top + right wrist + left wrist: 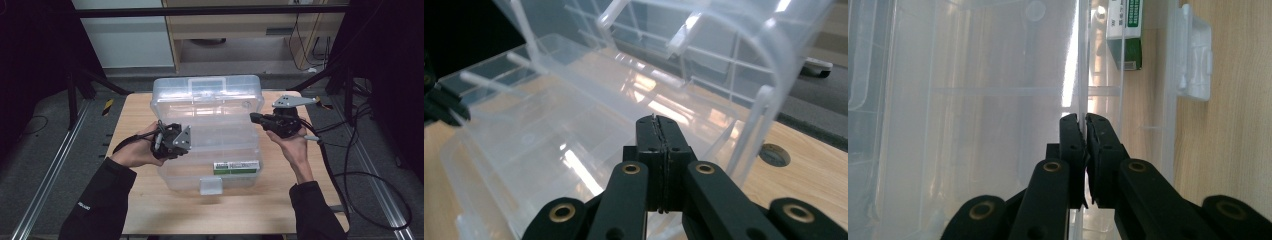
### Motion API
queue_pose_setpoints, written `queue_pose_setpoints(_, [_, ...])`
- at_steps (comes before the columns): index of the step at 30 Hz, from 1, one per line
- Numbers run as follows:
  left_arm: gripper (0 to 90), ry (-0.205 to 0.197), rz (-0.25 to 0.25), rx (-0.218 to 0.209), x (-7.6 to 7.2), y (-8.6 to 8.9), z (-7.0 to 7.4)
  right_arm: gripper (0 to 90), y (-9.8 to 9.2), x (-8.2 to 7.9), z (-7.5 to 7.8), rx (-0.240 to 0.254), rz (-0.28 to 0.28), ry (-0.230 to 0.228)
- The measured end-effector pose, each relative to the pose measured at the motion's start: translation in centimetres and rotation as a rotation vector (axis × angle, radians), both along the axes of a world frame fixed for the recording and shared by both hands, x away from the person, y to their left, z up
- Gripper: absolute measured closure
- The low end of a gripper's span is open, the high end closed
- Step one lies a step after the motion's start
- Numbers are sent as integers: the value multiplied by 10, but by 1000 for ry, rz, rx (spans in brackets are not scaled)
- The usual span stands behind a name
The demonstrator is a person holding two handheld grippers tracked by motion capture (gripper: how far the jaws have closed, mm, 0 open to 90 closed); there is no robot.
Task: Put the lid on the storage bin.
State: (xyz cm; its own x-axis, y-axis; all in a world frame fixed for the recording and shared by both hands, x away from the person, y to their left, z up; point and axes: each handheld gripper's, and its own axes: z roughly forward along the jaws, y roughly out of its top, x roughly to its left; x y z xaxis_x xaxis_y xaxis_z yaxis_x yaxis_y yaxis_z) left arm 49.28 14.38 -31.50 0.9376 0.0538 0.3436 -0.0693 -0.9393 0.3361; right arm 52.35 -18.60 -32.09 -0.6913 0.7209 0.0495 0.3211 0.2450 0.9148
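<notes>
Tabletop: storage box lengthwise toward person.

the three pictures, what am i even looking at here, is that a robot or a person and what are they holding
It is a person, not a robot. Each hand holds a black two-jaw tool with a small camera on it.

The high view looks down on a wooden table from above the person. The other two pictures come from the cameras on the tools and look along their black jaws.

On the table stands a clear plastic box with its lid swung up. Inside lies a small green and white packet.

The left tool is pinched shut on a thin clear wall of the box. The right tool is also shut; I see nothing held between its jaws, and it sits by the box's right side.
</notes>
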Motion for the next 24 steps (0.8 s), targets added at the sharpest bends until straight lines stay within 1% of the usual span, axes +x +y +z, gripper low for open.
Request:
queue_pose_setpoints(5, [858,-1,0,0,0,1,0,900,-4,5,2,37,-58,-22])
queue_pose_setpoints(8, [858,1,0,-1,-1,1,-1,900,-7,7,3,61,-74,-21])
queue_pose_setpoints(9, [858,1,0,-1,-1,1,-1,900,-8,7,3,67,-87,-22])
queue_pose_setpoints(14, [858,6,1,-2,-2,1,-2,900,-10,8,1,75,-124,-18])
queue_pose_setpoints(17, [856,4,1,0,-3,1,-3,900,-12,8,-1,84,-131,-12])
queue_pose_setpoints(18, [855,3,3,-1,-4,1,-3,900,-13,8,-2,93,-127,-4])
queue_pose_setpoints(21, [846,0,14,-15,-4,2,-4,900,-14,6,-3,98,-126,-3])
queue_pose_setpoints(24, [842,-9,18,-12,-6,1,-4,900,-15,5,-5,109,-124,-4])
